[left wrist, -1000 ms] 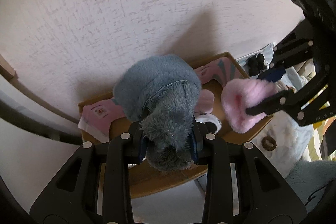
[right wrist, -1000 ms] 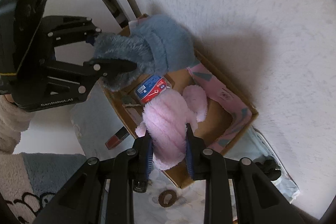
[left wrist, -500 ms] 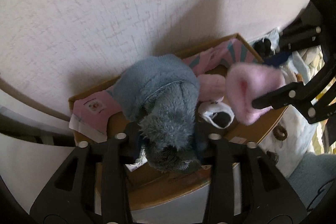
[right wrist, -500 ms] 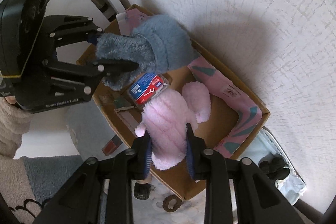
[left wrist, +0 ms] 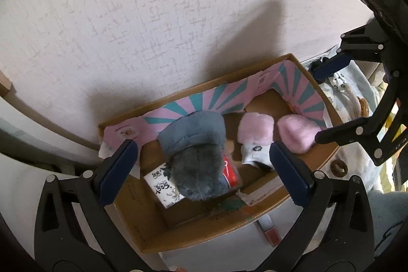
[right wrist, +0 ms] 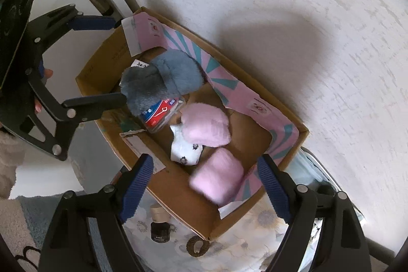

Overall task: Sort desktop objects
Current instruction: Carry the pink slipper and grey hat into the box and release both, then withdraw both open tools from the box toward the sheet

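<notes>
A cardboard box [left wrist: 193, 233] [right wrist: 163, 185] with a pink and teal liner stands against the wall. A grey-blue plush slipper [left wrist: 196, 154] [right wrist: 163, 83] lies in its left part, on a white packet [left wrist: 160, 186] and a red-and-blue packet [right wrist: 160, 114]. A pink plush slipper [left wrist: 297, 135] [right wrist: 216, 181] lies in the right part, beside another pink slipper [left wrist: 256, 129] [right wrist: 206, 125] and a white sock [right wrist: 185, 151]. My left gripper [left wrist: 201, 173] [right wrist: 102, 60] is open above the grey slipper. My right gripper [right wrist: 204, 191] [left wrist: 326, 101] is open above the pink slipper.
A floral cloth [right wrist: 255, 228] covers the surface in front of the box. On it lie a small black jar [right wrist: 158, 231], a beige roll [right wrist: 159, 212] and a brown hair tie [right wrist: 196, 246] [left wrist: 338, 167]. A red-tipped object [left wrist: 267, 228] lies by the box's front wall.
Both grippers opened and let go. The grey slipper and the pink slipper dropped into the box. Both grippers now stand farther back from the box.
</notes>
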The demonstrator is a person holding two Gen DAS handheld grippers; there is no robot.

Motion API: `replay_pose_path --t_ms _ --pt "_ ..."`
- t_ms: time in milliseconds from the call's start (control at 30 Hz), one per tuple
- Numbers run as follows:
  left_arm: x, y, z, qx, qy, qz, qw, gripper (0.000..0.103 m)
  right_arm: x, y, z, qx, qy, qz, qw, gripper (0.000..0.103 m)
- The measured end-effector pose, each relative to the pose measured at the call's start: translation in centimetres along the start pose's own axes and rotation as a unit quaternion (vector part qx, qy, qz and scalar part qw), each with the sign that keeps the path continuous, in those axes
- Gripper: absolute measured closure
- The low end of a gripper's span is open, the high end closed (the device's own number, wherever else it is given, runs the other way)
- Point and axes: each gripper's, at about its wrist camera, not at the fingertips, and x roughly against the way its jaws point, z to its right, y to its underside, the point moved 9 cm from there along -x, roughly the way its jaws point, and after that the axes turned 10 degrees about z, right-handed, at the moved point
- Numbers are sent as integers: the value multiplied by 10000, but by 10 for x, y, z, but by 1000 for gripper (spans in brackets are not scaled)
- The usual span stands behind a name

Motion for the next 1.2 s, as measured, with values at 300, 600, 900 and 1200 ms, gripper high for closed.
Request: replay_pose_path --t_ms 300,600,900,1200 --pt "8 -15 14 22 63 153 9999 0 18 12 6 -150 -8 188 9997 22" --pt "20 -32 42 -281 57 334 9990 0 66 34 37 -371 489 655 9960 22" --pt "22 -60 104 -485 435 550 9964 0 117 88 108 -1005 1041 791 9863 22" --pt "5 -84 174 -759 763 579 9925 0 136 151 146 -1404 1139 791 9803 22"
